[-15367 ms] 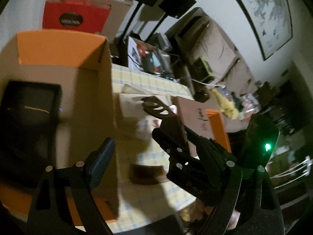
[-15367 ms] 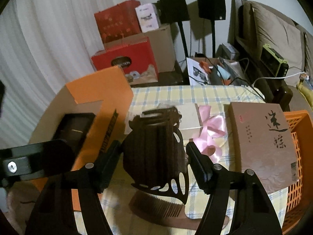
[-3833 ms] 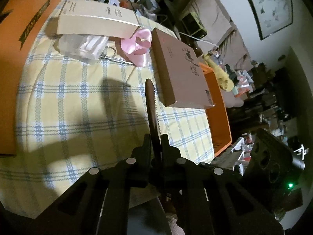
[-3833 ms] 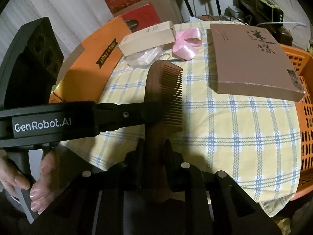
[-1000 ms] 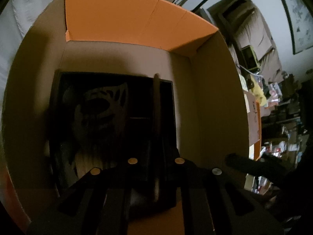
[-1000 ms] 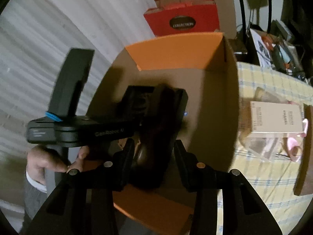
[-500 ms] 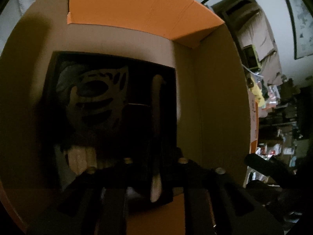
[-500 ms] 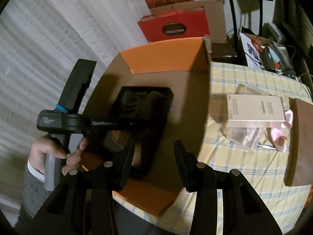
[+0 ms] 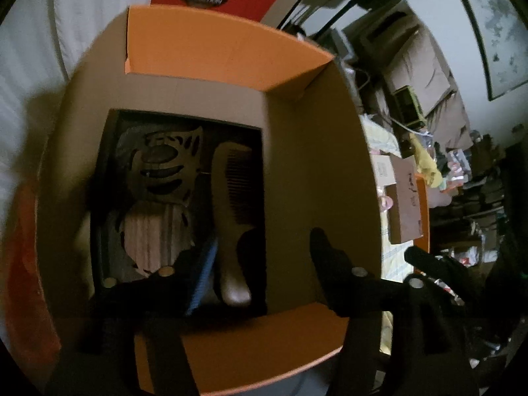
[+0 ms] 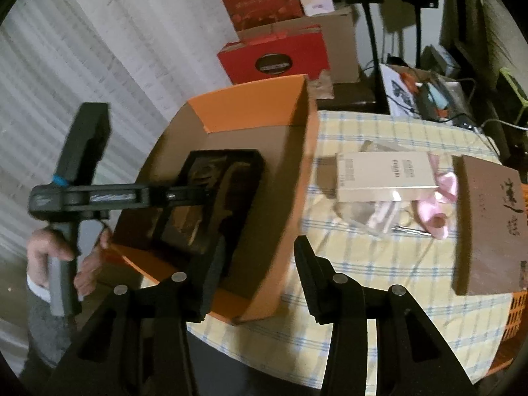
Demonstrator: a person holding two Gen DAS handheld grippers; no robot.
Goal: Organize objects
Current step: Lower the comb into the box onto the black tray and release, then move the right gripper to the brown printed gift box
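Observation:
An orange cardboard box [image 9: 227, 49] stands on the checked table's left end and holds a black tray [image 9: 105, 178]. In the tray lie a carved wooden comb [image 9: 165, 178] and a long-handled wooden comb [image 9: 231, 204], side by side. My left gripper [image 9: 260, 250] is open and empty over the box, its fingers either side of the long comb's handle. My right gripper [image 10: 257, 264] is open and empty above the box's [image 10: 280, 204] near right wall. The left gripper also shows in the right wrist view [image 10: 184, 194], reaching into the tray [image 10: 257, 161].
On the table [image 10: 379, 264] lie a cream carton [image 10: 386, 175], a clear packet [image 10: 379, 214], a pink ribbon bow [image 10: 435, 204] and a flat brown box [image 10: 488, 224]. An orange basket [image 10: 518, 313] is at the right edge. Red boxes [image 10: 277, 59] stand behind.
My left gripper has opened and let go of the long-handled comb, which now lies in the tray. My right gripper has drawn back to the right of the box.

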